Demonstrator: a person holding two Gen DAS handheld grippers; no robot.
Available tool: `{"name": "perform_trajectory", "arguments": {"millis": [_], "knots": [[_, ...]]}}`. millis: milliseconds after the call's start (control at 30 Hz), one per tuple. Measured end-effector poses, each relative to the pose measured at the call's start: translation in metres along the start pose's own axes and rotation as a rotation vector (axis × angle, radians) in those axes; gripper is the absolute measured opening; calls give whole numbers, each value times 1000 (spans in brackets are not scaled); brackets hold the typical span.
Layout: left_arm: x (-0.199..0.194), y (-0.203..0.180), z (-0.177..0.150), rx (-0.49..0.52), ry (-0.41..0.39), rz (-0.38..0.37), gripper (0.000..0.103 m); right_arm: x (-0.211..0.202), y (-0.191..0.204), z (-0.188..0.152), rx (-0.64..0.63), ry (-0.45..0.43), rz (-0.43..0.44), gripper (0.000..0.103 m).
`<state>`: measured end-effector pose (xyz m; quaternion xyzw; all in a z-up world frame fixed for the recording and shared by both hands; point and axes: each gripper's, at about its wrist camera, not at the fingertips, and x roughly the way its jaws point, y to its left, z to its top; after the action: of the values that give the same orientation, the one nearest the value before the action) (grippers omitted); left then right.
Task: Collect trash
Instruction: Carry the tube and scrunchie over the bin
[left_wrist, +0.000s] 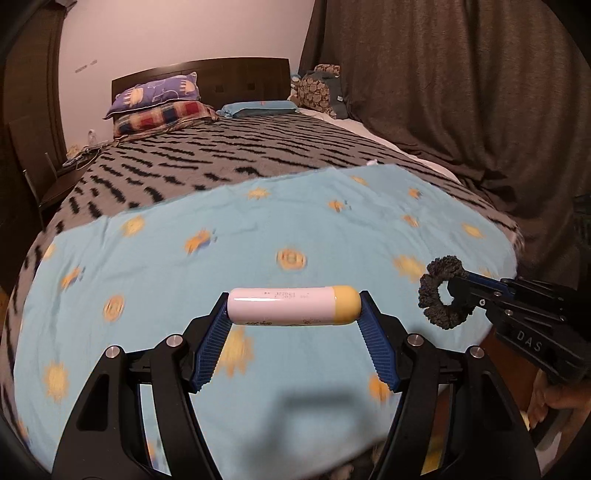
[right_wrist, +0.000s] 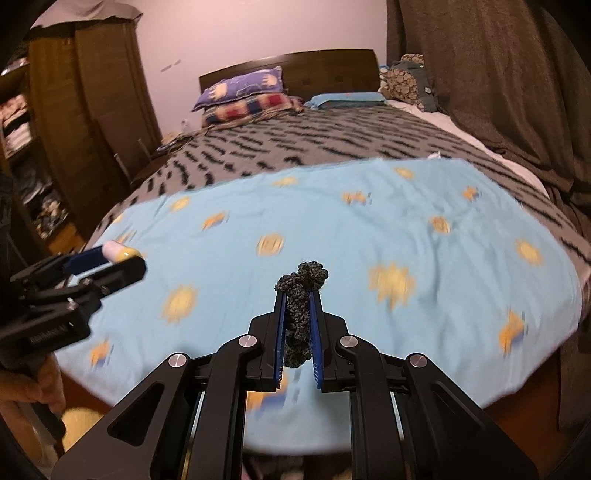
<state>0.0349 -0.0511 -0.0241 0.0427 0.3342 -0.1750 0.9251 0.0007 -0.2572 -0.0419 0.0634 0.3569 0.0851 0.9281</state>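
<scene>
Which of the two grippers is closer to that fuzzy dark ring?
The right. The right gripper is clamped directly on the fuzzy dark ring, while the left gripper sits off to its left, holding a white and yellow tube by its ends.

White tube (left_wrist: 284, 306) w/ yellow cap, dk grey scrunchie (left_wrist: 443, 291), lt blue sun-print sheet (left_wrist: 258, 229).

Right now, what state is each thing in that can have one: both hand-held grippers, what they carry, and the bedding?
Left hand-held gripper: shut on the tube, gripping it end to end.
Tube: held crosswise above the bed, yellow cap on.
Right hand-held gripper: shut on the scrunchie.
Scrunchie: squeezed flat between the fingers.
Blue sheet: spread flat over the patterned blanket.
</scene>
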Motion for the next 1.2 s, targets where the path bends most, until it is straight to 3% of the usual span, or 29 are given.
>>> {"name": "perform_trajectory", "arguments": {"millis": [233, 333, 533, 933, 1200], "knots": [[-19, -2, -114, -13, 76, -5, 65, -3, 11, -102, 20, 100, 72, 13], [-12, -6, -170, -11, 136, -24, 65, 6, 15, -141, 39, 156, 83, 13], [25, -12, -246, -67, 287, -63, 65, 43, 27, -204, 54, 283, 94, 13], [121, -14, -336, -73, 531, -54, 65, 136, 25, -267, 149, 468, 65, 13], [147, -8, -352, -85, 586, -71, 65, 173, 21, -284, 174, 532, 50, 16]]}}
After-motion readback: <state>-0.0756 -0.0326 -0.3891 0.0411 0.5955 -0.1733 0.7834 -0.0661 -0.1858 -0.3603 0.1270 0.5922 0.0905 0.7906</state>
